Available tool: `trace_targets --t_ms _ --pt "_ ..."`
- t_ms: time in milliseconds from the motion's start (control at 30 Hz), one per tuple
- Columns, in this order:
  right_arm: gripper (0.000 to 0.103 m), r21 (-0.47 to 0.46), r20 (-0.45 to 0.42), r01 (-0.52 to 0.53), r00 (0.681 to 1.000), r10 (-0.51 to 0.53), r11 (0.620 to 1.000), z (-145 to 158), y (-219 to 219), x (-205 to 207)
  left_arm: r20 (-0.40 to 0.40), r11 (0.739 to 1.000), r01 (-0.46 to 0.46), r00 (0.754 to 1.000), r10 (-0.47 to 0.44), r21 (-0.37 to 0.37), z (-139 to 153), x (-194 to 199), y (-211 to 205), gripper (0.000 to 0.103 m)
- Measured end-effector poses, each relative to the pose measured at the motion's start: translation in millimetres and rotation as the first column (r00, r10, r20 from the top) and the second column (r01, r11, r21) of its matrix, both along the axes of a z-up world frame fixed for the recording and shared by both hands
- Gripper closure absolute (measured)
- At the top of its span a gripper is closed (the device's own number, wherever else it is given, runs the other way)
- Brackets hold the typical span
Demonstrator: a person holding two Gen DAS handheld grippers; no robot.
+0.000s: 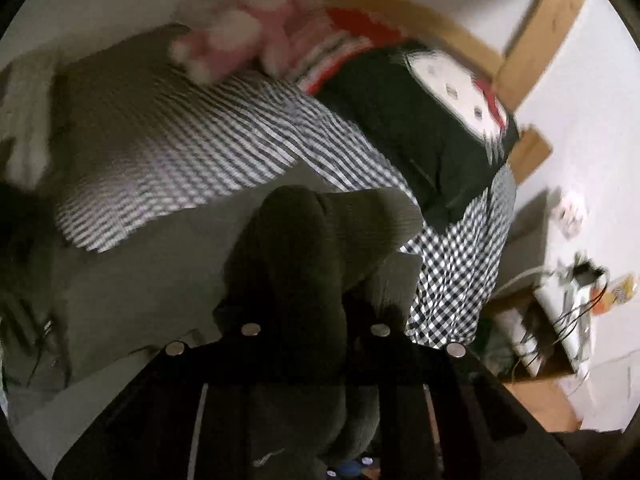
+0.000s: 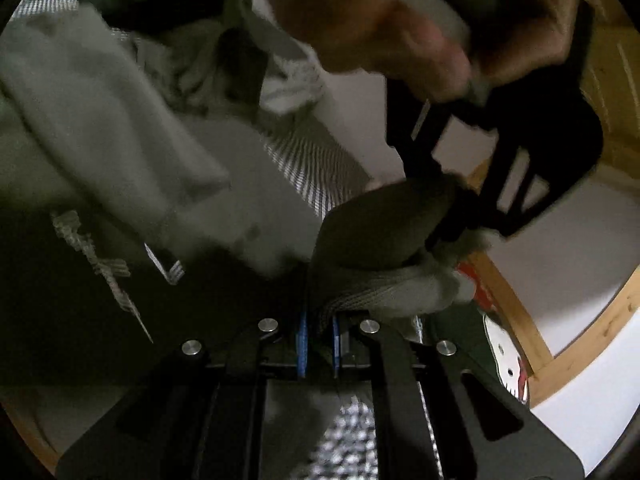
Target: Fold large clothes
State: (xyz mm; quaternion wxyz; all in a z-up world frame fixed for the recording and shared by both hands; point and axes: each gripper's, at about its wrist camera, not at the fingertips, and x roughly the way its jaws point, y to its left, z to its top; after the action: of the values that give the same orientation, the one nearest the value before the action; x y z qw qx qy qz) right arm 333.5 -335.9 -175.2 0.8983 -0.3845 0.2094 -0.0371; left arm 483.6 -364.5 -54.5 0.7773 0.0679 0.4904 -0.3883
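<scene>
Now we have the grey-green garment pinched at two spots above the bed. Our left gripper has its fingers pressed together on a bunch of the ribbed hem, which humps up toward twelve o'clock in the left wrist view. Our right gripper nips a band of the same cloth between its blue pads, with the left one just beyond it at one o'clock, held by a hand. The rest of the garment trails off toward ten o'clock. To fold well, we judge both pinches should sit on matching corners, then draw apart until the edge runs taut and lay it flat on the checked bedding.
</scene>
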Motion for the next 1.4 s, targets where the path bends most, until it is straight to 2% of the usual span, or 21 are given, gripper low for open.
trace_targets --t_ms 167,400,533,700,800,867,900,933,967,1000,1033,1067,1100,1133,1167,1233,1267,1300,1333,1367,1400 --pt "0.094 0.036 0.067 -0.062 0.996 0.06 0.997 20 44 -7 0.044 0.994 -0.101 0.994 0.102 -0.043 26 -2 77 0.086" --pt "0.094 0.063 0.08 -0.176 0.982 0.171 0.982 33 120 -14 0.082 0.976 -0.215 0.973 0.217 -0.036 33 -4 177 0.086" --pt "0.094 0.06 0.032 -0.243 0.97 0.242 0.968 18 171 -15 0.069 0.954 -0.298 0.952 0.298 -0.022 12 -5 236 0.086" --pt "0.094 0.029 -0.066 -0.301 0.951 0.302 0.953 -17 219 -22 -0.023 0.906 -0.423 0.906 0.423 -0.02 -46 -2 312 0.084" --pt "0.091 -0.027 -0.13 -0.313 0.943 0.307 0.949 -45 244 -26 -0.099 0.854 -0.52 0.85 0.517 -0.004 -92 -1 357 0.074" --pt "0.072 -0.018 -0.169 -0.348 0.925 0.341 0.937 -54 251 -34 -0.144 0.803 -0.596 0.794 0.59 0.002 -115 -7 384 0.062" --pt "0.057 -0.019 -0.147 -0.358 0.925 0.351 0.934 -53 254 -41 -0.155 0.776 -0.631 0.768 0.621 -0.015 -119 -12 397 0.058" --pt "0.043 -0.022 -0.125 -0.351 0.93 0.346 0.936 -53 258 -43 -0.153 0.737 -0.674 0.735 0.661 -0.048 -120 -19 413 0.048" --pt "0.034 0.009 -0.121 -0.36 0.926 0.358 0.933 -48 257 -46 -0.147 0.71 -0.7 0.712 0.687 -0.072 -118 -23 423 0.036" --pt "0.008 0.113 -0.148 -0.408 0.895 0.422 0.906 -38 255 -49 -0.134 0.665 -0.737 0.675 0.725 -0.121 -111 -30 438 0.033" --pt "0.003 0.174 -0.146 -0.439 0.874 0.464 0.881 -31 255 -52 -0.128 0.641 -0.753 0.658 0.742 -0.15 -107 -34 444 0.032" --pt "0.003 0.199 -0.129 -0.45 0.869 0.479 0.87 -26 256 -56 -0.128 0.597 -0.778 0.623 0.771 -0.196 -99 -39 456 0.029" --pt "0.003 0.206 -0.13 -0.457 0.864 0.487 0.865 -23 263 -58 -0.138 0.57 -0.79 0.605 0.784 -0.225 -92 -41 463 0.026" --pt "0.003 0.226 -0.146 -0.469 0.85 0.506 0.853 -21 267 -59 -0.158 0.558 -0.786 0.606 0.779 -0.264 -83 -42 467 0.02" --pt "0.003 0.252 -0.155 -0.478 0.838 0.523 0.841 -19 269 -61 -0.161 0.568 -0.776 0.619 0.769 -0.274 -77 -41 462 0.015" --pt "0.003 0.313 -0.156 -0.484 0.822 0.547 0.817 -14 266 -65 -0.129 0.615 -0.747 0.656 0.744 -0.253 -68 -35 452 0.011" --pt "0.003 0.337 -0.151 -0.476 0.824 0.546 0.812 -11 262 -67 -0.082 0.646 -0.735 0.671 0.737 -0.204 -68 -28 441 0.01" --pt "0.003 0.357 -0.148 -0.458 0.833 0.533 0.814 -7 254 -68 -0.06 0.667 -0.728 0.682 0.729 -0.159 -73 -23 434 0.01" --pt "0.003 0.37 -0.148 -0.433 0.846 0.512 0.822 -4 244 -68 -0.059 0.699 -0.707 0.707 0.705 -0.11 -83 -15 425 0.01" --pt "0.003 0.38 -0.158 -0.403 0.859 0.487 0.833 -3 233 -65 -0.083 0.741 -0.669 0.743 0.664 -0.056 -101 -2 412 0.01" --pt "0.003 0.383 -0.164 -0.381 0.868 0.468 0.842 -4 228 -61 -0.097 0.756 -0.653 0.755 0.648 -0.036 -111 4 408 0.01"
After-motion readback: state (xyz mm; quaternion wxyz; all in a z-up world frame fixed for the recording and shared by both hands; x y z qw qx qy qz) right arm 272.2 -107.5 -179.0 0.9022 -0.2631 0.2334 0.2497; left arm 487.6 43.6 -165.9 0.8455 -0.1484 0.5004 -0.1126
